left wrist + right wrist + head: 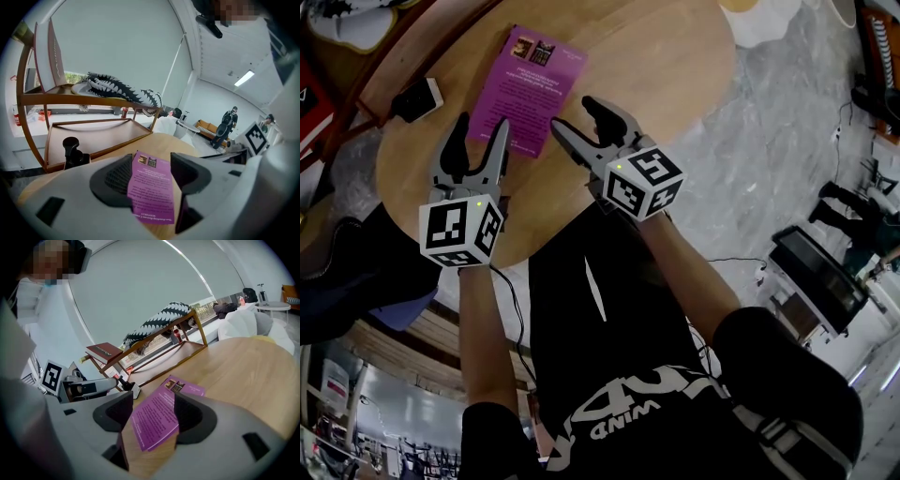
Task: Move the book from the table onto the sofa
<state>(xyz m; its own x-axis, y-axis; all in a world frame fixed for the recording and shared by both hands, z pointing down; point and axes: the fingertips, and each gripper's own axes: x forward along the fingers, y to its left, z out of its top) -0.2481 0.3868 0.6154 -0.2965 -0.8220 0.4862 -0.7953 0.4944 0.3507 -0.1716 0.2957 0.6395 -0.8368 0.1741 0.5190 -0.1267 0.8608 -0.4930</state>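
- Head view: the book point(530, 89) lies flat, purple cover up, on the round wooden table point(675, 75), at the edge nearest me and not yet lifted.
- My left gripper point(481, 127) hangs at the book's near left corner, its jaws spread wide and gripping nothing.
- My right gripper point(575, 114) sits just beside the near right corner, equally spread and empty.
- In both gripper views the book shows in the gap between the jaws, but no pad presses on it.
- My worry is that the book is thin and flush with the wood. A jaw could scrape the tabletop and shove it away instead of getting under its edge.
- If I pinch only the cover, the book may flop open as I lift.
- A sliding book could bump the small black-and-white device point(417, 98) to its left.
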